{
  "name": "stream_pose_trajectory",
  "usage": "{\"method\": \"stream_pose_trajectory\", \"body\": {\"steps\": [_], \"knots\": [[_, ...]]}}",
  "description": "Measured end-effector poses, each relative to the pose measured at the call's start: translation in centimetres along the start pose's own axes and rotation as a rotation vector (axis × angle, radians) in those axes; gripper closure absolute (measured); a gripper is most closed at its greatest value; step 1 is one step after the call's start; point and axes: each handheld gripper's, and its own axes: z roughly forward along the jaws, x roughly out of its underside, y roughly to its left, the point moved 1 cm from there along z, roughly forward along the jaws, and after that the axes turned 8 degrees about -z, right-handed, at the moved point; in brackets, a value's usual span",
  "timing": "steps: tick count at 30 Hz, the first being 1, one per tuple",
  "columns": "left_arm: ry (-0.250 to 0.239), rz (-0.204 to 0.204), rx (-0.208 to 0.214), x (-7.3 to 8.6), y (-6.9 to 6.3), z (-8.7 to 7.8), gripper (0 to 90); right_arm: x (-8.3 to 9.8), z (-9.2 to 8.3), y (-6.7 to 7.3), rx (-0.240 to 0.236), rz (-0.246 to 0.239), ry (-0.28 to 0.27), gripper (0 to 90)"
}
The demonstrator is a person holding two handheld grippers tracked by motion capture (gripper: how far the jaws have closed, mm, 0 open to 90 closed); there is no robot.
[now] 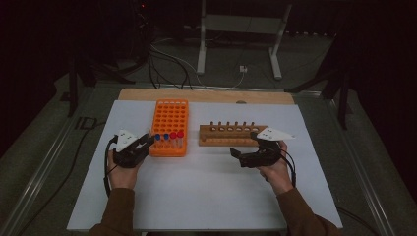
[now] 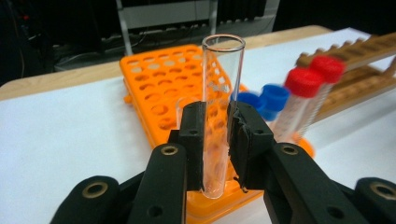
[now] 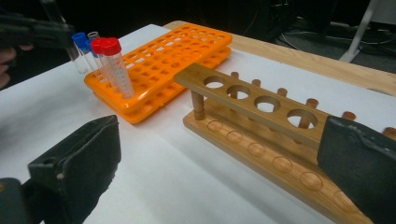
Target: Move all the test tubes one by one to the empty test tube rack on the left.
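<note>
Left gripper view: left gripper (image 2: 216,140) clamped around upright glass tube (image 2: 219,102).

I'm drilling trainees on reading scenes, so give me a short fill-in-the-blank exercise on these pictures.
1. The left claw is shut on a clear ____ tube.
2. The capped tubes stand in the ____ rack.
3. The right claw has its jaws ____.
4. The wooden rack holds ____ tubes.

Missing words: uncapped; orange; open; no

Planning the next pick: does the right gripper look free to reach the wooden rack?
Probably yes: the right gripper is open and empty, and bare table lies between it and the wooden rack.
</note>
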Motion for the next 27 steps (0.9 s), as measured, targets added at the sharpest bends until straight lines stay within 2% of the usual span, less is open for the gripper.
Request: {"method": "stream_pose_trajectory", "body": {"steps": [5, 12, 17, 22, 23, 25, 27], "knots": [[0.008, -0.001, -0.022, 0.4, 0.2, 0.9, 76.1, 0.4, -0.7, -0.5, 0.015, 0.012, -0.007, 0.0], [0.114, 0.024, -0.045, 1.9, 0.3, 1.9, 76.2, 1.7, -1.8, -1.4, 0.042, 0.036, 0.000, 0.1], [0.146, 0.052, -0.061, 2.1, 0.1, 2.4, 76.4, 2.7, -2.8, -2.2, 0.073, 0.048, -0.002, 0.1], [0.147, 0.027, -0.051, 2.2, 0.4, 2.4, 75.9, 3.5, -3.7, -2.7, 0.106, 0.048, -0.012, 0.1], [0.147, 0.006, -0.040, 2.2, 0.5, 2.3, 74.7, 3.6, -3.9, -2.7, 0.112, 0.049, -0.016, 0.1], [0.144, -0.022, -0.050, 2.3, 0.6, 2.0, 60.4, 4.0, -4.4, -2.8, 0.126, 0.041, -0.026, 0.1], [0.133, -0.051, -0.041, 2.4, 0.7, 1.3, 53.9, 4.5, -4.8, -3.0, 0.134, 0.043, -0.038, 0.1]]}}
